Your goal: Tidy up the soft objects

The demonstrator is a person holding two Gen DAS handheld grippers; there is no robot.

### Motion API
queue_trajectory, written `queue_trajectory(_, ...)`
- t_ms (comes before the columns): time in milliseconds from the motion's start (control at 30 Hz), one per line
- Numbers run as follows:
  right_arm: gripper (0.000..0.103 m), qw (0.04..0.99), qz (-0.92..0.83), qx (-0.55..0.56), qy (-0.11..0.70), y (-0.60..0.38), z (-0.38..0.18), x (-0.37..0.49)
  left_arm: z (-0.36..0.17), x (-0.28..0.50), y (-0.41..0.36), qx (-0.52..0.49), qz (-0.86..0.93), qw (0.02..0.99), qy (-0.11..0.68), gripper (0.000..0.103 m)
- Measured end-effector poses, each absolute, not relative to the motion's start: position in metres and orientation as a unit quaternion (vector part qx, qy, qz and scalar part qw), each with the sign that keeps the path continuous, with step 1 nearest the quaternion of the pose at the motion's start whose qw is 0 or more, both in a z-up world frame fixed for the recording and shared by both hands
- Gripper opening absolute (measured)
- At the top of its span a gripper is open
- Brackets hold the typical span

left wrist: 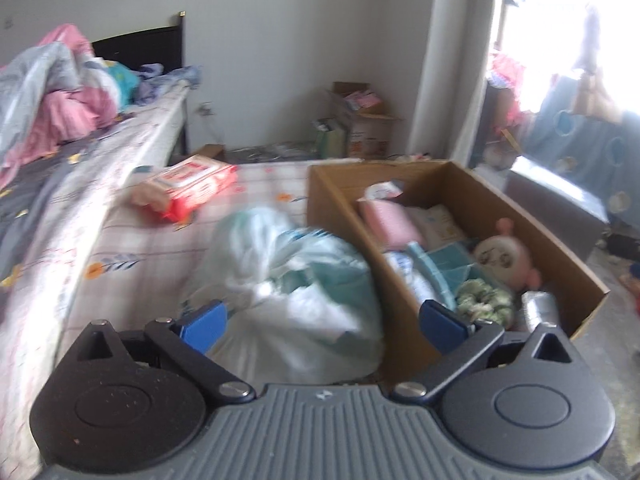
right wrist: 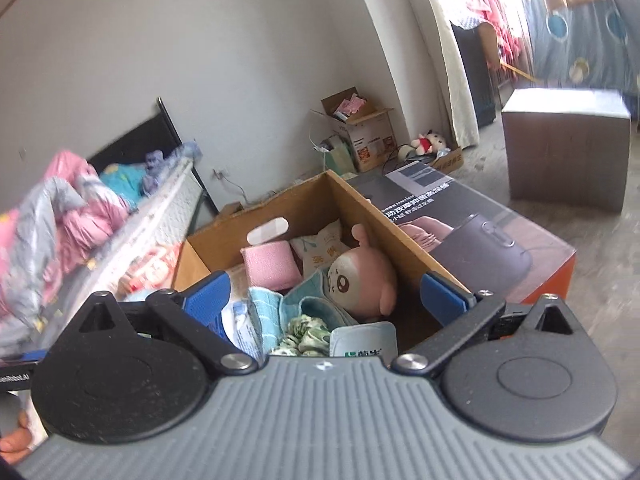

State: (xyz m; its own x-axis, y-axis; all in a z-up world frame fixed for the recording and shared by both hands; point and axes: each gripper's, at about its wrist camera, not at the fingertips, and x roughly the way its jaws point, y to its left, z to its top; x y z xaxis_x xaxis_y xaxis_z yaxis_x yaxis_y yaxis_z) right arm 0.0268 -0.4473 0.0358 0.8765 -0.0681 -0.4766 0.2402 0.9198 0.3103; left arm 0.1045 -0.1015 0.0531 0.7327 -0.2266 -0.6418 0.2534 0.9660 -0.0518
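Lying on the checked bed sheet, a red-and-white packet sits at the left, then a pale blue-and-white bundle right against the cardboard box. The left gripper hovers over the bundle, jaws wide and empty. The right gripper, equally wide, is above the box, where a pink plush toy lies.

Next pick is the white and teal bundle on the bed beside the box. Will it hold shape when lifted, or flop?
The bundle looks like crumpled thin fabric or plastic, so it will probably sag and trail. Its puffy folds suggest it is light for its bulk. It lies loose on the bed beside the box, so a push would likely slide it.
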Motion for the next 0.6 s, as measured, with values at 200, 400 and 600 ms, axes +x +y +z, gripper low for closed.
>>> queue_trajectory(200,0.102,0.957,-0.084,0.098,0.259,-0.392,0.041,0.025,0.044,0.078,-0.084,0.024,-0.071,0.928,0.364,0.103)
queue_trajectory(400,0.102,0.958,-0.099,0.025,0.267,-0.340,0.043,0.011,0.042,0.057,-0.080,0.034,-0.034,0.931,0.363,0.103)
queue_trajectory(600,0.102,0.956,-0.104,-0.011,0.273,-0.313,0.038,-0.004,0.031,0.049,-0.080,0.038,-0.034,0.921,0.387,0.103)
